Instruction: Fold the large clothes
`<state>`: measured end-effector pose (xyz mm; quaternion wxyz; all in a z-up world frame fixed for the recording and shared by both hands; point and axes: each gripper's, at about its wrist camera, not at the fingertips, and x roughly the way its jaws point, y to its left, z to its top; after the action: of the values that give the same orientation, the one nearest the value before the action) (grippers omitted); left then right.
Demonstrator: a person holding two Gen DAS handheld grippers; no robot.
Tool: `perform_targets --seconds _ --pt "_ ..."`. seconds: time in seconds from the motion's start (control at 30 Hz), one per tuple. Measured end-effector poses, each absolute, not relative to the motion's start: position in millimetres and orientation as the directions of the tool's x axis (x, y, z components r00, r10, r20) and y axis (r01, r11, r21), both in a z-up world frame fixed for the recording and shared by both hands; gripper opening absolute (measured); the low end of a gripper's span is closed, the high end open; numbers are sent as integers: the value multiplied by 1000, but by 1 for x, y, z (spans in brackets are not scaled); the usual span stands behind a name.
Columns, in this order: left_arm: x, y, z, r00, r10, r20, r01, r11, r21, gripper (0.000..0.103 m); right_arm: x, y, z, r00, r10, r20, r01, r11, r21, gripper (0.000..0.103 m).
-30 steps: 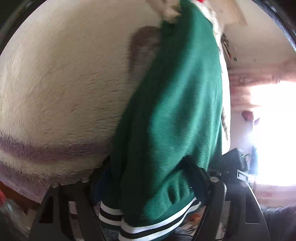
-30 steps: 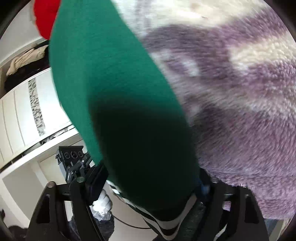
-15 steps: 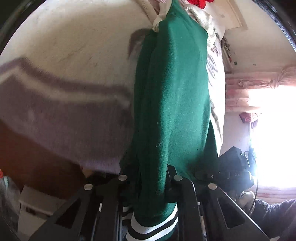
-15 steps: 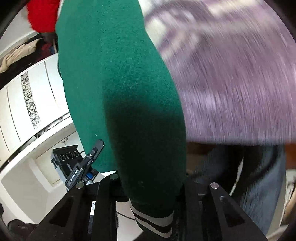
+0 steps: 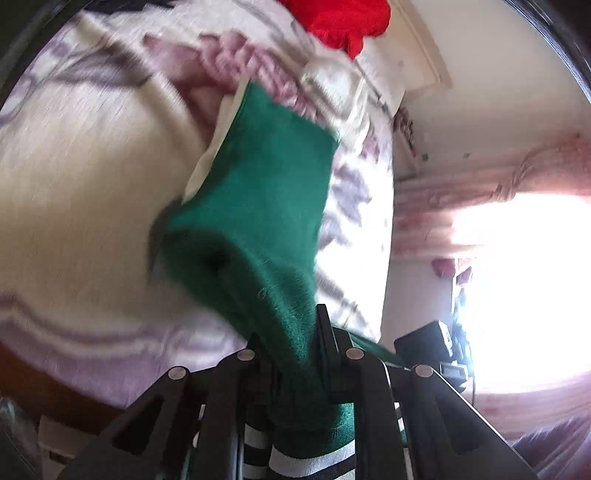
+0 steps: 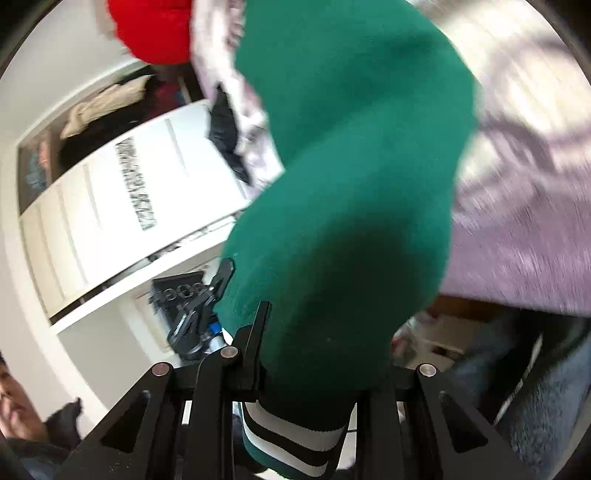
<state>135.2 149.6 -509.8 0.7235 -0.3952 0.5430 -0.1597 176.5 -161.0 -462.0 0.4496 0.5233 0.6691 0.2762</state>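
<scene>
A green knit garment (image 5: 266, 206) with a white-and-black striped hem hangs over a fleecy cream and purple blanket (image 5: 85, 192). My left gripper (image 5: 291, 350) is shut on the garment near its striped hem (image 5: 306, 461). In the right wrist view the same green garment (image 6: 354, 192) fills the middle, and my right gripper (image 6: 317, 354) is shut on it just above its striped hem (image 6: 295, 443). The cloth hides the right fingertips.
A red cloth (image 5: 340, 22) lies at the far end of the blanket, also in the right view (image 6: 155, 29). A bright window (image 5: 528, 288) with pink curtains is on the right. White wardrobe doors (image 6: 122, 206) and a person's face (image 6: 11, 395) are at left.
Both grippers have closed on the green garment and lifted it off the blanket. More of the blanket and the room now shows around it.
</scene>
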Motion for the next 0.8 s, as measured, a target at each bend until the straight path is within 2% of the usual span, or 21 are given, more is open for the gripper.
perform_targets --seconds 0.13,0.27,0.47,0.6,0.63,0.67,0.7,0.77,0.8 --pt "208 140 -512 417 -646 -639 -185 628 -755 13 260 -185 -440 24 952 -306 391 273 879 25" --pt "273 147 -533 433 -641 -634 -234 599 -766 13 346 -195 -442 102 939 -328 358 273 893 25" --pt "368 153 -596 323 -680 -658 -388 539 -747 16 456 -207 -502 127 938 -323 473 229 851 26" --pt "393 160 -627 278 -744 -608 -488 435 -756 26 496 -208 -553 88 948 -305 591 197 782 33" --pt "396 164 -630 293 -769 -569 -508 379 -773 31 503 -211 -559 86 950 -299 610 187 770 38" --pt "396 167 -631 308 -786 -536 -515 336 -789 33 510 -213 -564 89 956 -278 630 162 760 47" --pt "394 171 -627 333 -794 -508 -517 297 -803 37 516 -214 -567 103 961 -258 637 136 758 51" --pt "388 186 -619 411 -794 -448 -507 209 -836 38 525 -220 -566 130 967 -218 639 87 764 74" --pt "383 195 -614 452 -777 -438 -500 187 -846 39 530 -223 -565 141 969 -204 637 69 768 77"
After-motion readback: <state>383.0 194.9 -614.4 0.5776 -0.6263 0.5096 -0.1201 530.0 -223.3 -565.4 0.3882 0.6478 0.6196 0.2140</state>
